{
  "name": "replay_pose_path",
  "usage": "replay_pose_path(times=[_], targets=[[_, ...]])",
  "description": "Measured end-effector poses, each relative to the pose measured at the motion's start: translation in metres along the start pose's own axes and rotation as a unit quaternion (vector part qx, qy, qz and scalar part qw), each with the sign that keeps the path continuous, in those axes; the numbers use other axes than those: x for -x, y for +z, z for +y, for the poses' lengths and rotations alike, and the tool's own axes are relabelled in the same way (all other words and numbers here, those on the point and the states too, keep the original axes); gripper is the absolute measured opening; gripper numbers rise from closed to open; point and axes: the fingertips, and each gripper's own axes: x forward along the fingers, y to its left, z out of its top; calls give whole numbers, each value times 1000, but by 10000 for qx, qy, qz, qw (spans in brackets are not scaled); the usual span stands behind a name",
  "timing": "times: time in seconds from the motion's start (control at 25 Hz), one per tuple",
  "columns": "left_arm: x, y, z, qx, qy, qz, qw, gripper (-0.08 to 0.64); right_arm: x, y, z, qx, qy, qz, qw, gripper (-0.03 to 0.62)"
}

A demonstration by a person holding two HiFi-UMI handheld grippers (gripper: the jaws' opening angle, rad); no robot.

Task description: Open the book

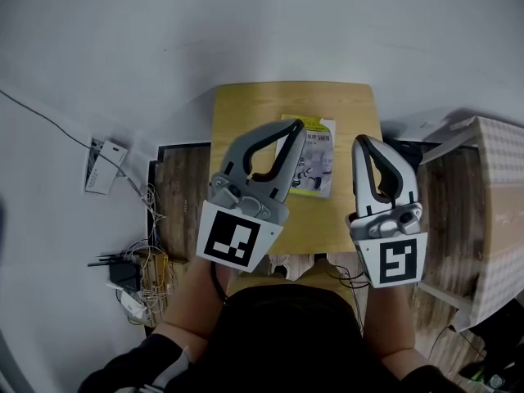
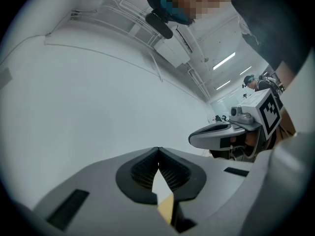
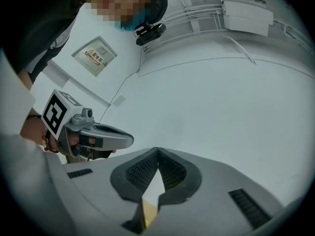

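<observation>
Left gripper and right gripper are held over the wooden counter, fingers pressed together on both, pinching nothing. Closed book lies flat on the counter, between the two grippers in head view.

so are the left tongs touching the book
Apart. The left gripper view shows the left tongs shut, tips against bare wall; the book lies flat on the table.

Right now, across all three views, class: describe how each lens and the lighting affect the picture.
Head view: fisheye curves the table edges; the book stays sharp. Left gripper view: dark rounded corners, bright ceiling lights. Right gripper view: same dark corners, wall conduits curving.
</observation>
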Motion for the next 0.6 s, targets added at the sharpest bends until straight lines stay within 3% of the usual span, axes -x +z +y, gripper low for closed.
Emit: replay_pose_path(times=[0.6], targets=[[-25, -17, -16, 57, 324, 344, 9989, 8, 4, -31, -26, -48, 295, 265, 9992, 28]])
